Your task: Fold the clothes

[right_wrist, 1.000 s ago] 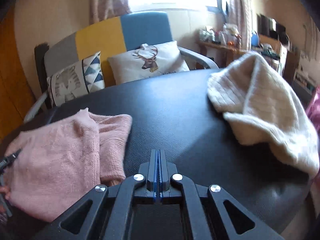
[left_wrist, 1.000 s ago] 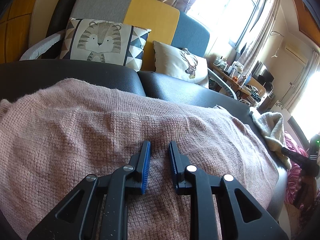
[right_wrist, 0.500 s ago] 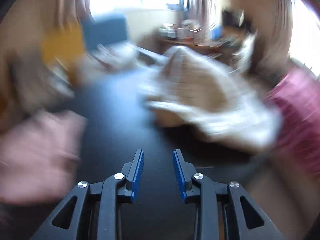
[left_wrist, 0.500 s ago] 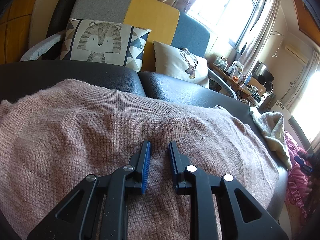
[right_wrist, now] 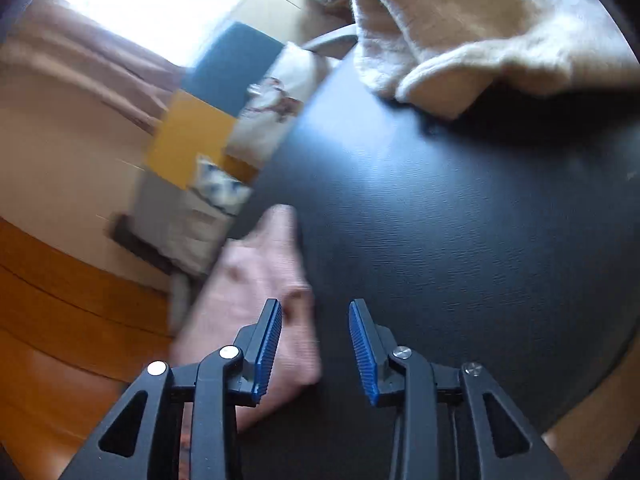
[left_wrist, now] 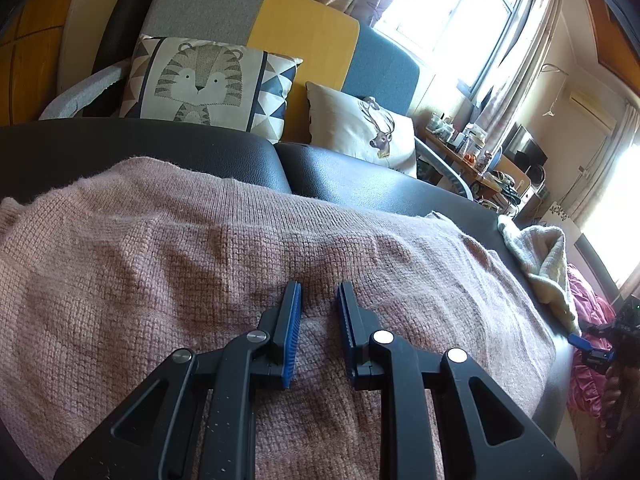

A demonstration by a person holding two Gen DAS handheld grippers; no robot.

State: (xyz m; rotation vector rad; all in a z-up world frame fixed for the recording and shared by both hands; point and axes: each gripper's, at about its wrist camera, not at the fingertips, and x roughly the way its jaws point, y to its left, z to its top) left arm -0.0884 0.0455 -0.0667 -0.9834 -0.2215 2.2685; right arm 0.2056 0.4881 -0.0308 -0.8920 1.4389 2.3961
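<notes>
We rest the left gripper [left_wrist: 318, 300], jaws slightly spread, on the folded pink sweater [left_wrist: 200, 264]; right gripper [right_wrist: 314, 322] jaws opening, empty; cream sweater [right_wrist: 480, 28] beyond lies unfolded.

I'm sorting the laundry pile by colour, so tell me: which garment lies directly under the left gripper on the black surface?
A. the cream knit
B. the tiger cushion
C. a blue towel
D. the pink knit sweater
D: in the left wrist view the left gripper sits over the pink knit sweater spread on the black surface, while the cream knit lies off to the right.
</notes>
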